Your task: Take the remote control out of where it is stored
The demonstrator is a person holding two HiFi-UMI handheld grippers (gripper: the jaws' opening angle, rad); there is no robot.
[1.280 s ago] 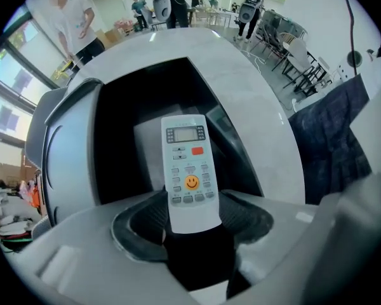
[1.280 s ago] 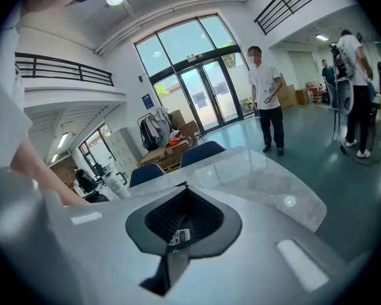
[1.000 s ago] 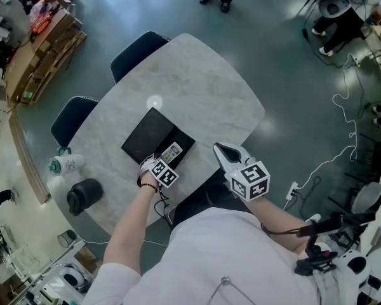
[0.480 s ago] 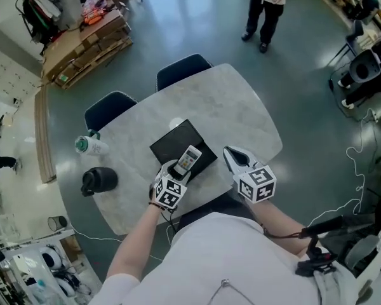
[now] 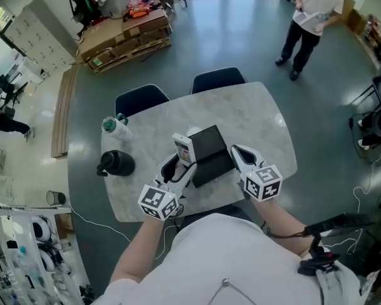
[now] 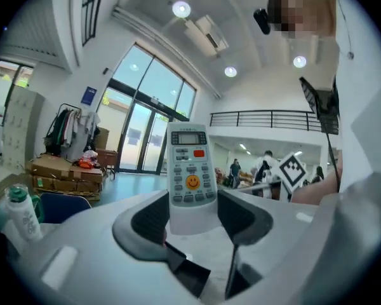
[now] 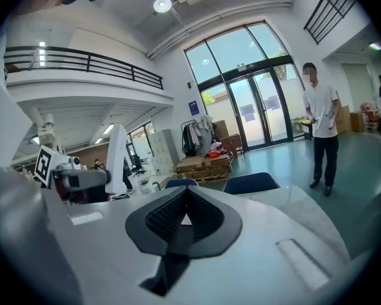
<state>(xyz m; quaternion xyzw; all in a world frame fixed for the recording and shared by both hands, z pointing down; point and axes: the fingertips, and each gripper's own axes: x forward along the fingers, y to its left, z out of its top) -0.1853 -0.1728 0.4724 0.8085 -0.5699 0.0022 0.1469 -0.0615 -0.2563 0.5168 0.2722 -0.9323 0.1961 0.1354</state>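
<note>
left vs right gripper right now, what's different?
The left gripper is shut on the remote control, its jaws held apart by the remote's body. The right gripper is shut on nothing, pads together. In the head view the left gripper is at the black case's left edge, the right gripper at its right edge. Both carry marker cubes.

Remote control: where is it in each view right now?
Head view: remote control just left of centre, in the left gripper, beside the black box.
Left gripper view: dead centre, between the jaws.
Right gripper view: not clearly in it.
Shared landmark: the stacked cardboard boxes.
</note>
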